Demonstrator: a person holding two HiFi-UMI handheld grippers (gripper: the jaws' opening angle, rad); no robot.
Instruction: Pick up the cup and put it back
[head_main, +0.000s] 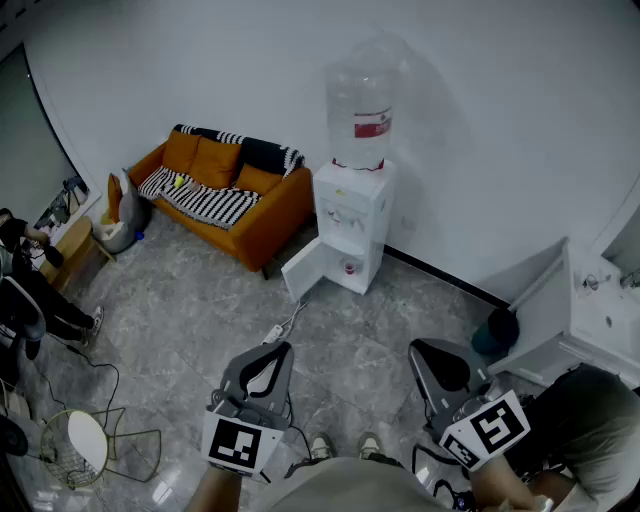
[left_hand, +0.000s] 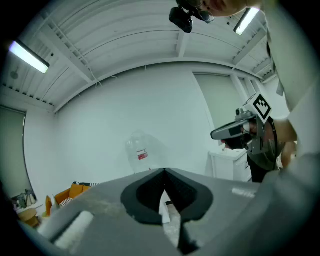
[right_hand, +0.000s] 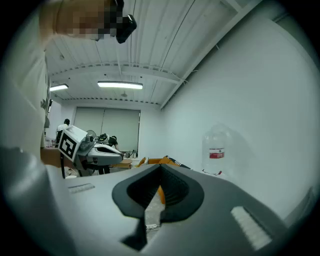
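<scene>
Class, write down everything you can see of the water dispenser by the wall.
The water dispenser is a white, plastic-looking upright cabinet carrying an inverted clear bottle with a red label. Its lower door hangs open, showing something small and reddish inside. It stands on the grey floor by the white wall, beside the orange sofa.
</scene>
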